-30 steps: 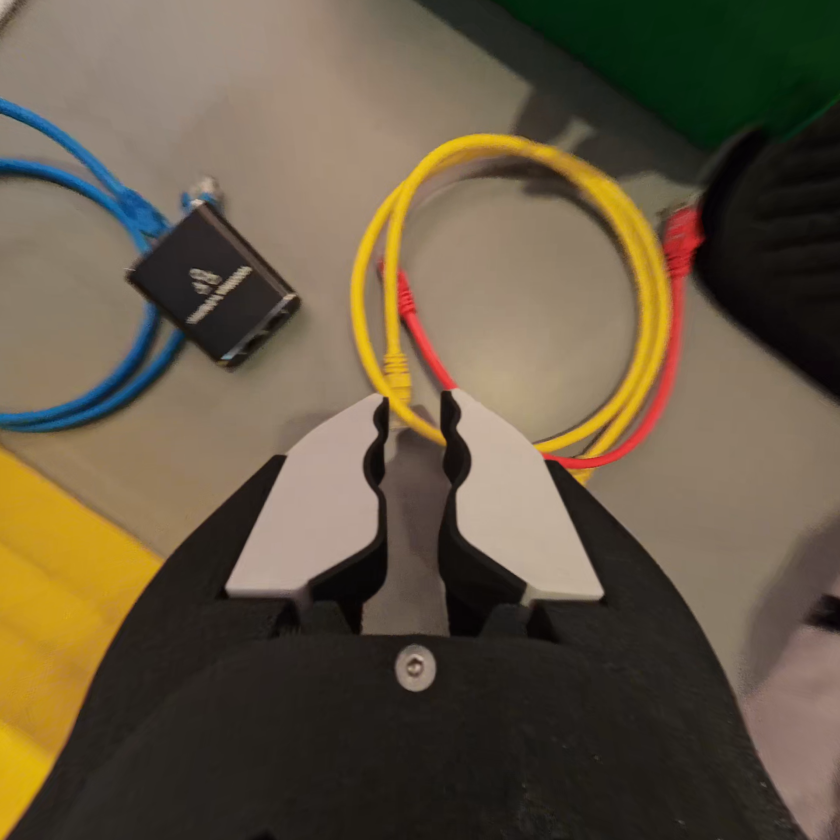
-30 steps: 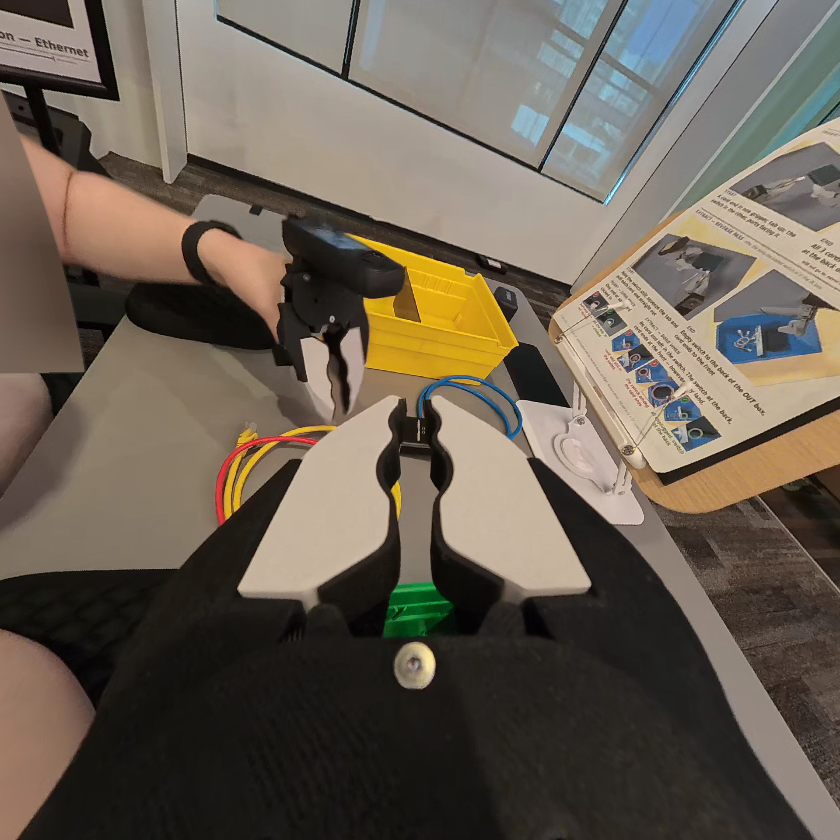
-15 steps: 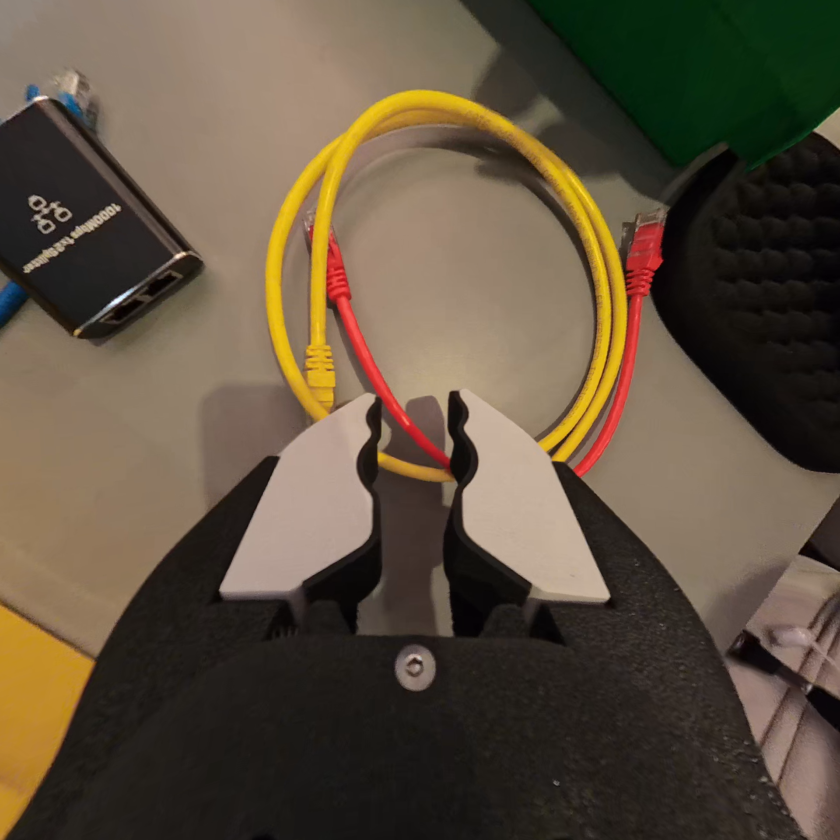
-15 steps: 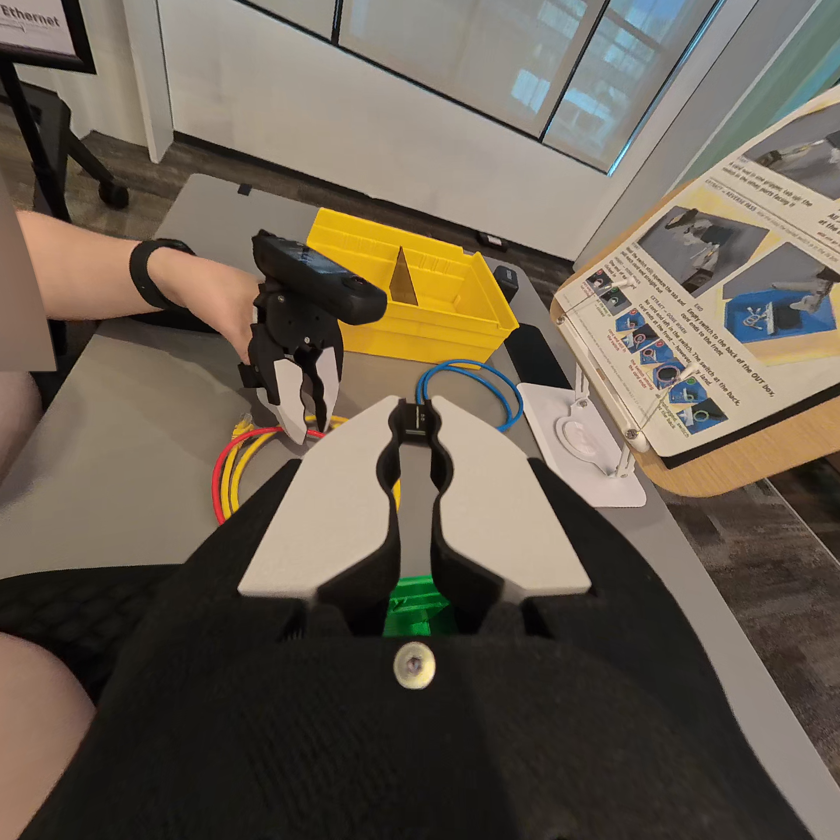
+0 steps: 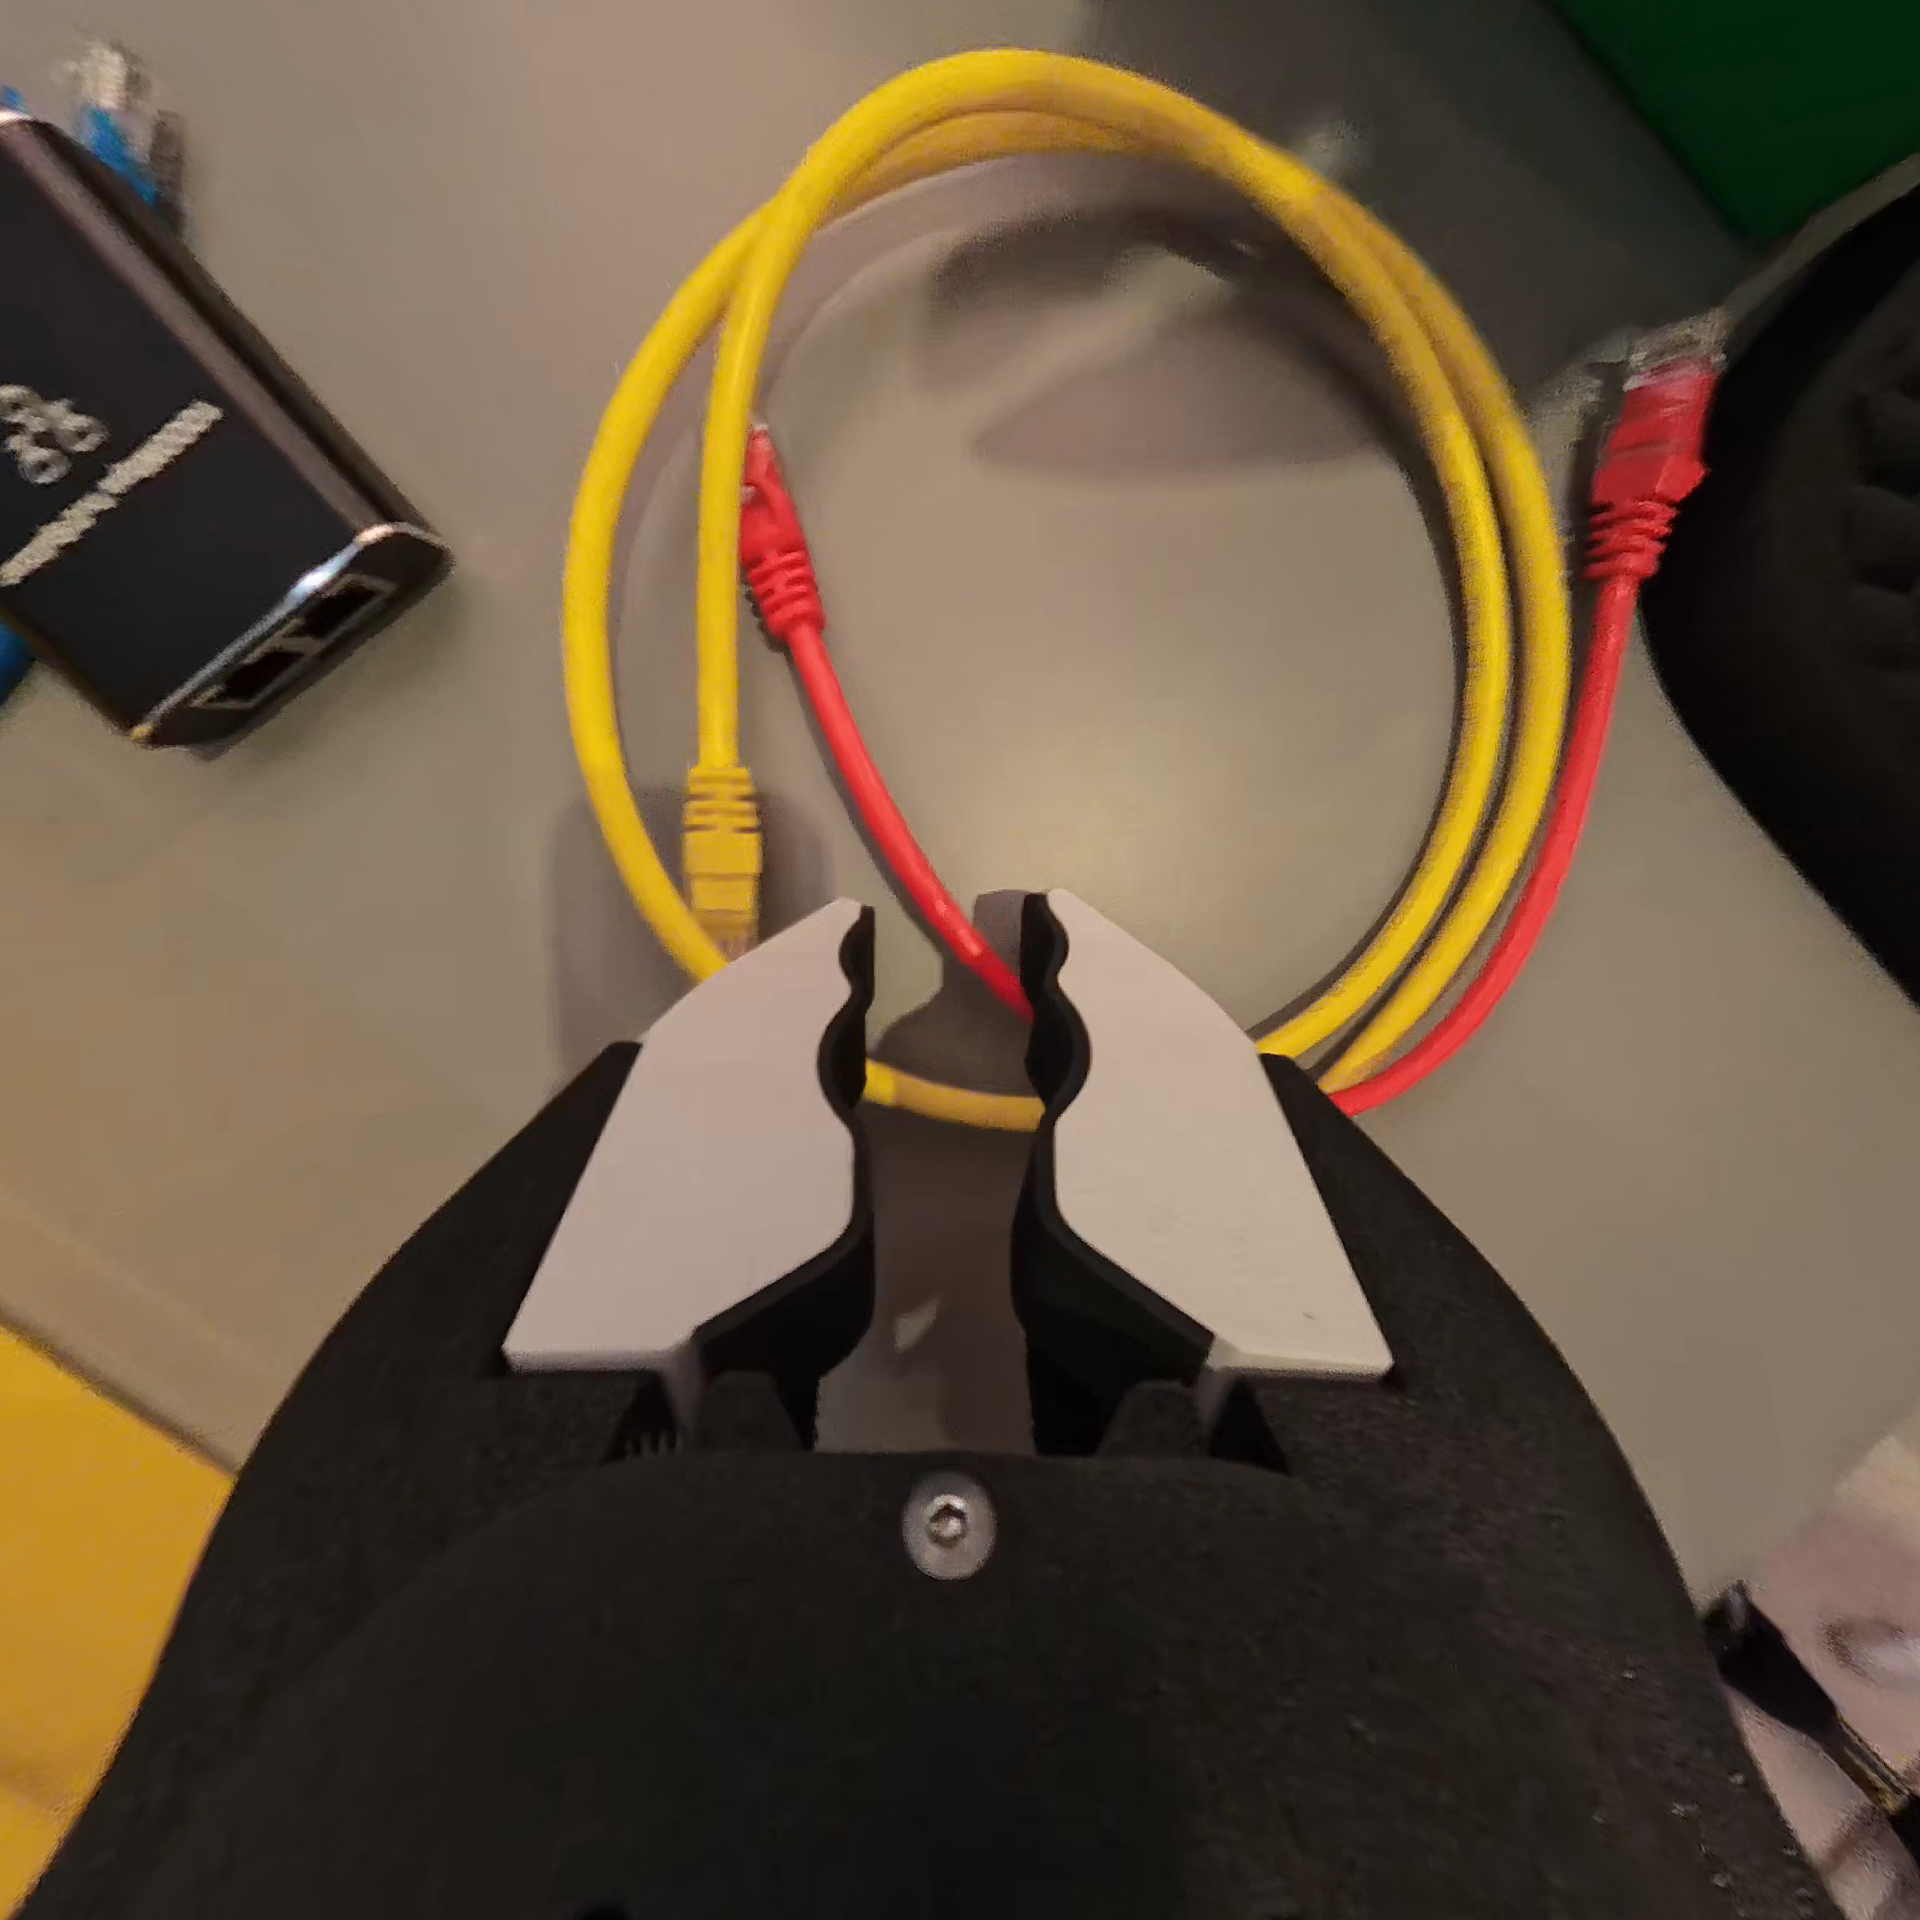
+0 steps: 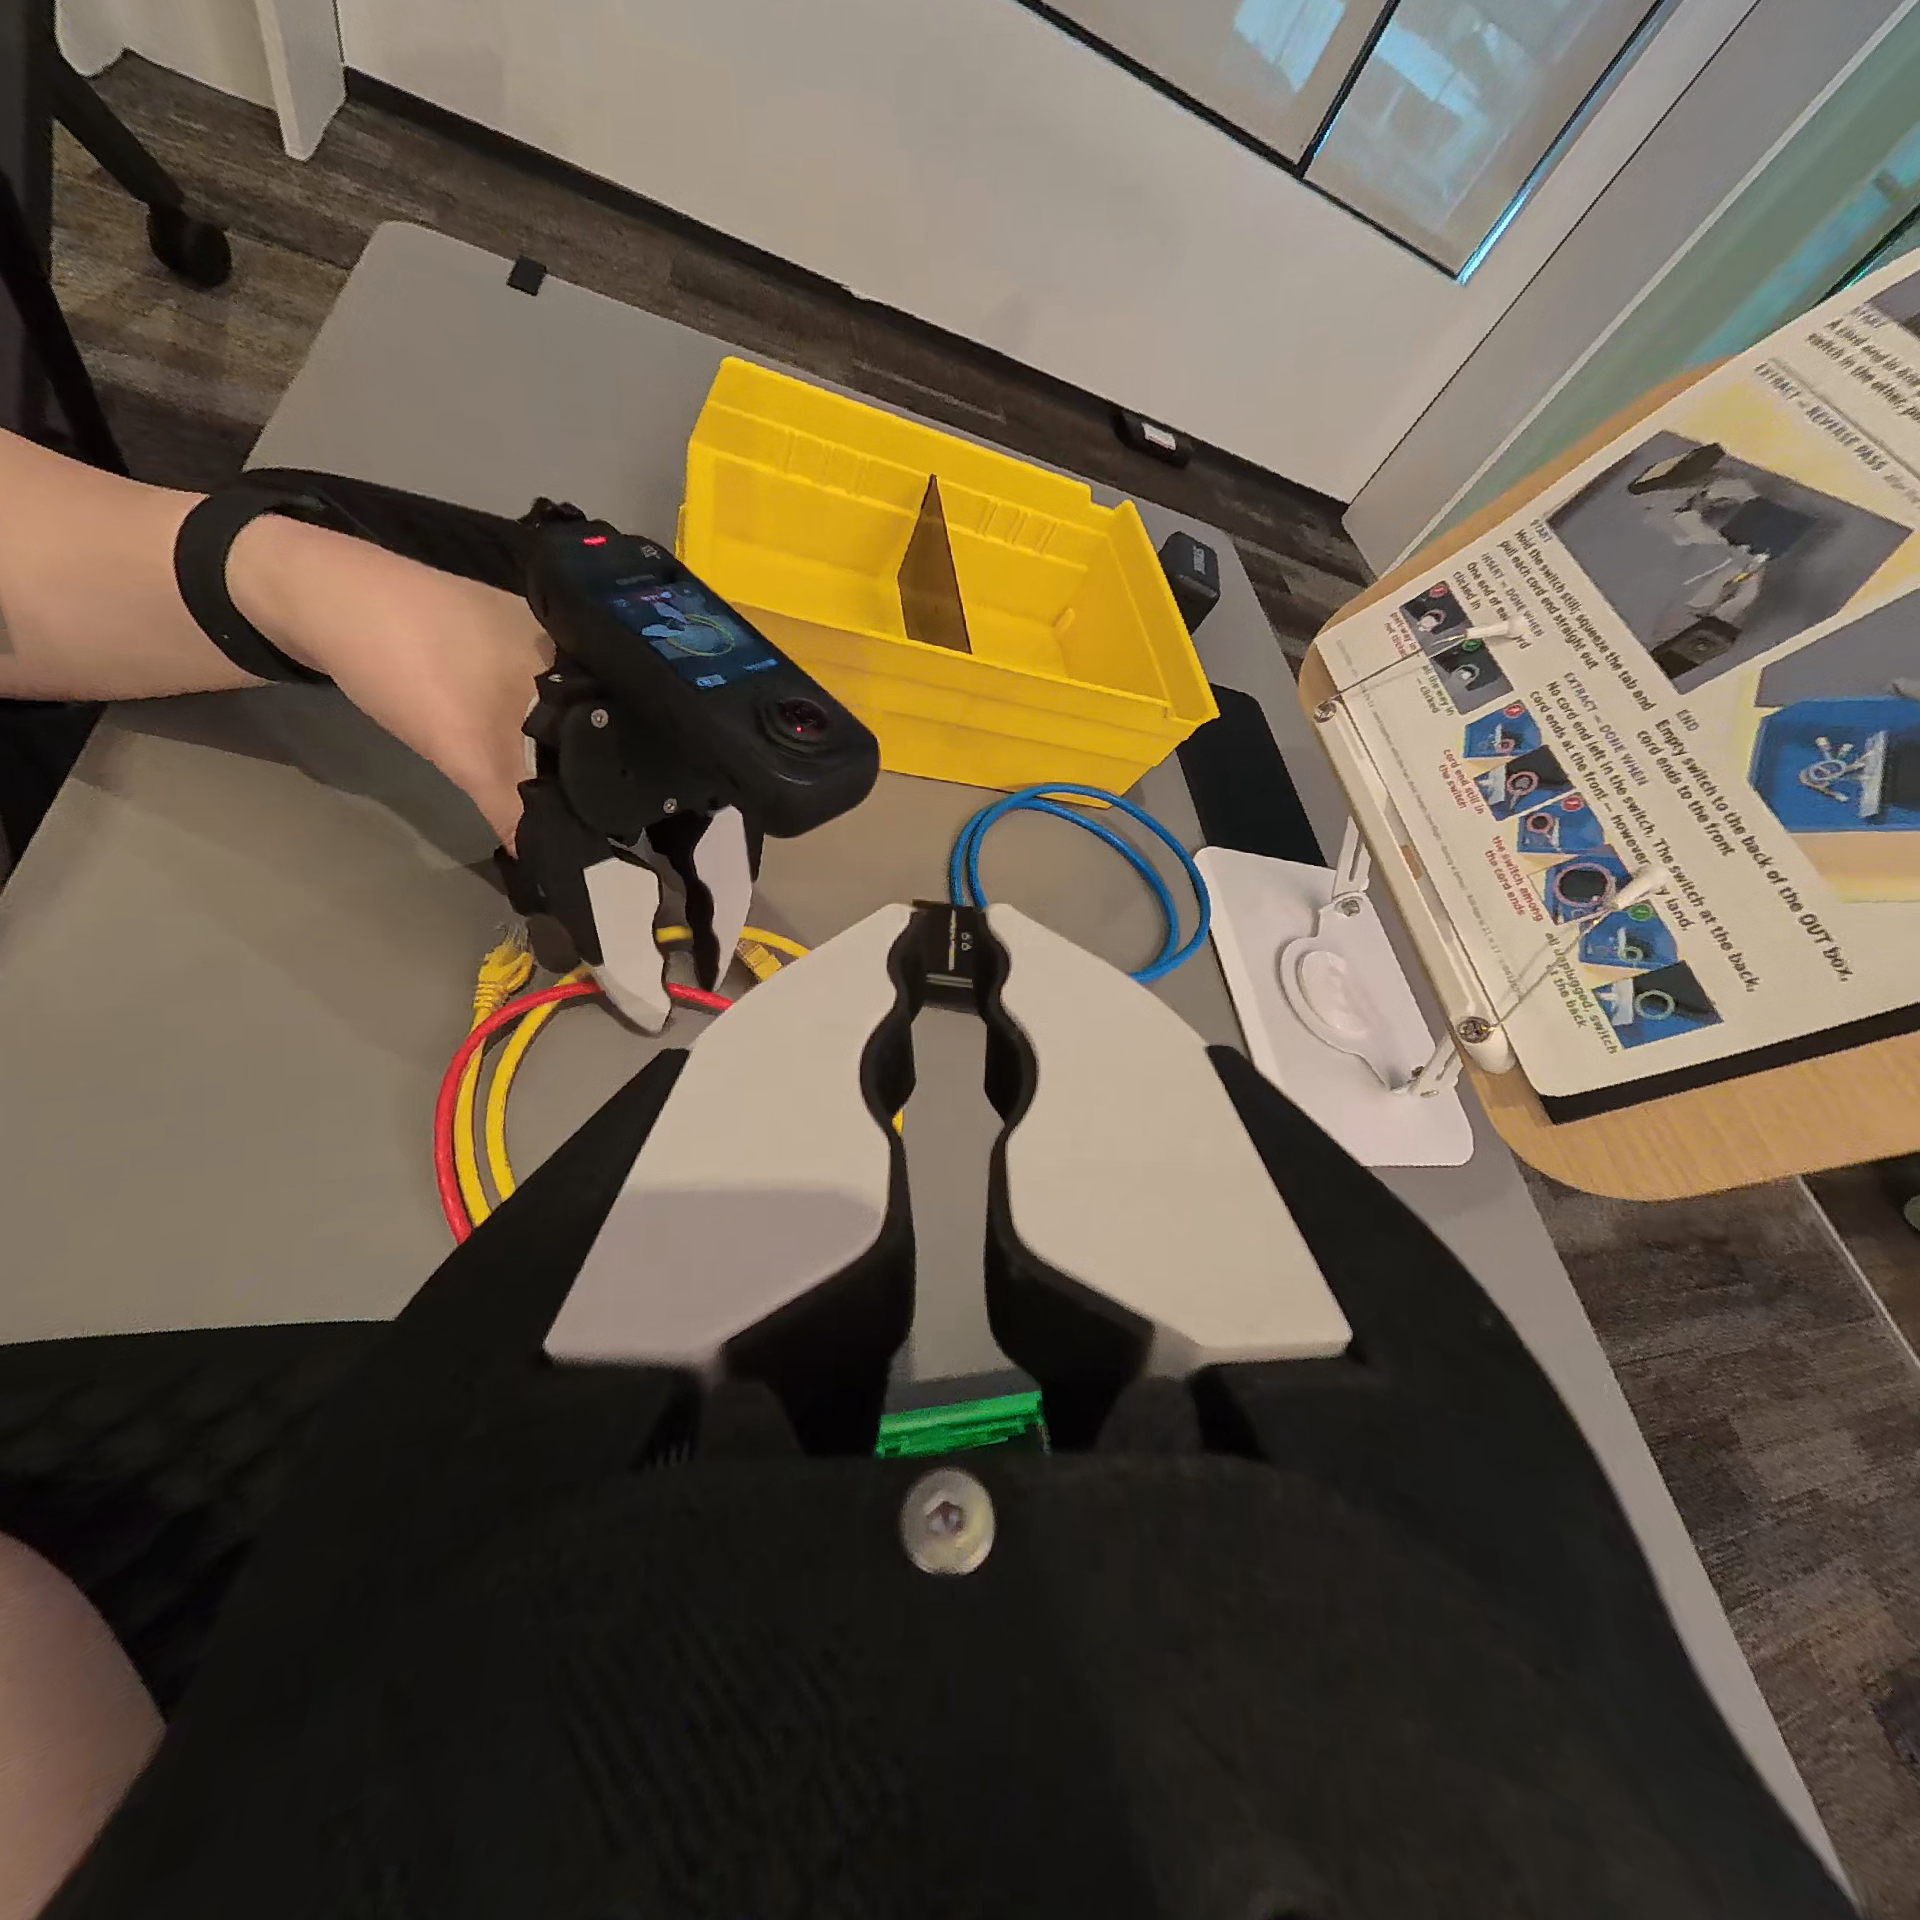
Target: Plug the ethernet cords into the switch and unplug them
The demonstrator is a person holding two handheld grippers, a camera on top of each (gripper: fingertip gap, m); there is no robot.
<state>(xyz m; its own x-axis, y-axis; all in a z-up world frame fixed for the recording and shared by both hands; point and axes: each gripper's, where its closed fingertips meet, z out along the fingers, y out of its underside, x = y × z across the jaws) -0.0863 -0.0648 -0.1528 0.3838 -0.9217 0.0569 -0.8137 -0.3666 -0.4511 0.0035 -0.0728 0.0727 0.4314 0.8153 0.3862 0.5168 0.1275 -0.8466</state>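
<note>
My left hand-held gripper (image 5: 945,920) hangs low over the coiled cords with its jaws parted and nothing gripped; the red cord (image 5: 873,769) runs up between the fingertips, close against the right one, and a stretch of the yellow cord (image 5: 1039,114) crosses beneath. I read this as lining up to pinch the red cord a little behind its plug (image 5: 774,520), which points away from me. My right hand-held gripper (image 6: 951,920) is held higher and nearly closed, empty, with the black switch (image 6: 951,956) seen just past its tips on the surface (image 6: 208,1039), so I judge it is waiting to steady the switch. In the left view the switch (image 5: 156,520) lies off to the left, its two open ports facing the coil, handy for plugging. A blue cord (image 6: 1081,873) loops behind it, near the yellow bin (image 6: 935,623).
</note>
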